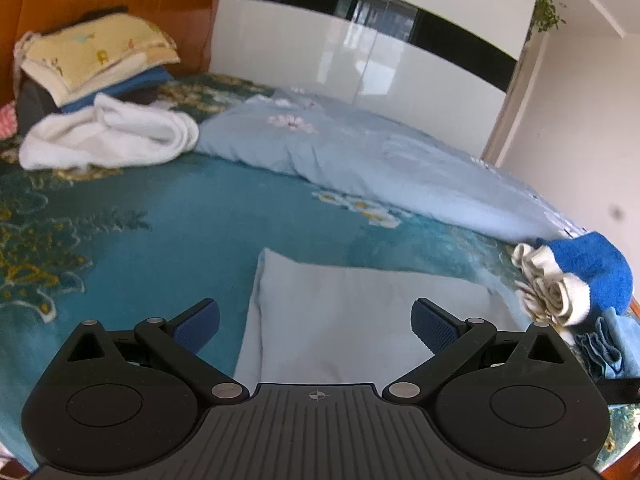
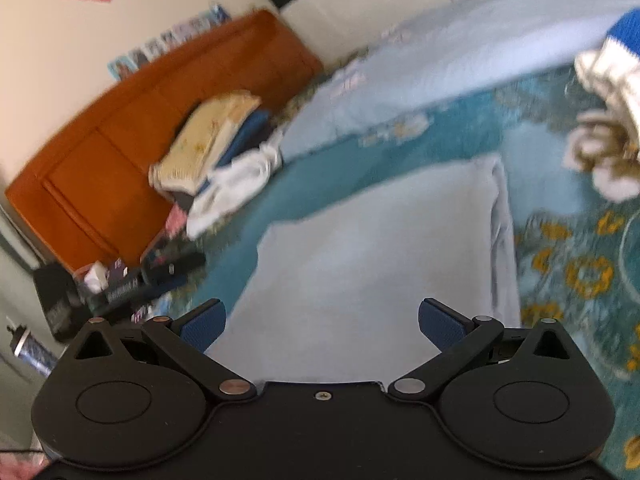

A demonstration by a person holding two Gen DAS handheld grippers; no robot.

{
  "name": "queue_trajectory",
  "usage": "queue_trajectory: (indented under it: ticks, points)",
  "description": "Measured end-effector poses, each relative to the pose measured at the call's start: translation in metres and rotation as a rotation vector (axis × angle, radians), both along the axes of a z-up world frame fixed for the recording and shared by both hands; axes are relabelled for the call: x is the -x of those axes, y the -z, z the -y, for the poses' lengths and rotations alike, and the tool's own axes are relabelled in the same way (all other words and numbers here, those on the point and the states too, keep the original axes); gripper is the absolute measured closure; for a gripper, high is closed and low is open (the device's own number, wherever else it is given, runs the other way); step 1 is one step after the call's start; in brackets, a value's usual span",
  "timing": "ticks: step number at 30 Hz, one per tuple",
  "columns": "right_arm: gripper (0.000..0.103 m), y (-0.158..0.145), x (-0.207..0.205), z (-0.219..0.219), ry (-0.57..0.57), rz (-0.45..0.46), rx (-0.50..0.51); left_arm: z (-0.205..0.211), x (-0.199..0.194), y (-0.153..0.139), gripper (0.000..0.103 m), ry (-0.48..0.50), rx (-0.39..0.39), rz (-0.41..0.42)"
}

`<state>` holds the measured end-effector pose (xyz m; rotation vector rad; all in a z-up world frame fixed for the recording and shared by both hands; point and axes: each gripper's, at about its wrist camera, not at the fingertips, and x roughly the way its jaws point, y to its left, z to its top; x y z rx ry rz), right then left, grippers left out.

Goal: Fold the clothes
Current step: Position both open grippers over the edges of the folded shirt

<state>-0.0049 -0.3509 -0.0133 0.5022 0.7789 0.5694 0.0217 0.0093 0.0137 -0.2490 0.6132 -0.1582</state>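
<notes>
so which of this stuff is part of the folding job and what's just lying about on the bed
Job: pale blue folded cloth, left gripper, right gripper, both open above it.

Lying about: white towel, stacked linens, light blue quilt, blue-and-cream bundle.

Bed [image 1: 168,216], as I see it: teal cover with yellow and white flowers. Lying on it nearest me, 1 pale blue folded cloth [image 1: 360,320], flat, edges squared. Behind it a light blue quilt [image 1: 360,152] with pink flowers runs along the far side. At the headboard end, a white towel [image 1: 108,136] bunched loose, touching a stack of folded clothes [image 1: 96,60]. At the right edge, a blue and white bundle [image 1: 572,276] beside a cream crumpled piece. Right view blurred.
</notes>
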Motion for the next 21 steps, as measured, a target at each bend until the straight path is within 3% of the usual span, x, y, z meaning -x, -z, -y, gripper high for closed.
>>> queue_trajectory:
  ticks: [9,15,21]
  points:
    - [0.001,0.01,0.002,-0.004,-0.038,-0.038,0.014,0.005,0.0,0.002,0.0,0.033,-0.042,0.003]
    - [0.001,-0.005,0.003,0.016,0.114,0.067,0.046,0.011,-0.001,0.004,0.0,0.047,-0.063,-0.007]
    - [0.001,-0.013,-0.002,0.02,0.129,0.11,0.092,0.011,-0.002,0.009,0.0,0.089,-0.038,-0.02]
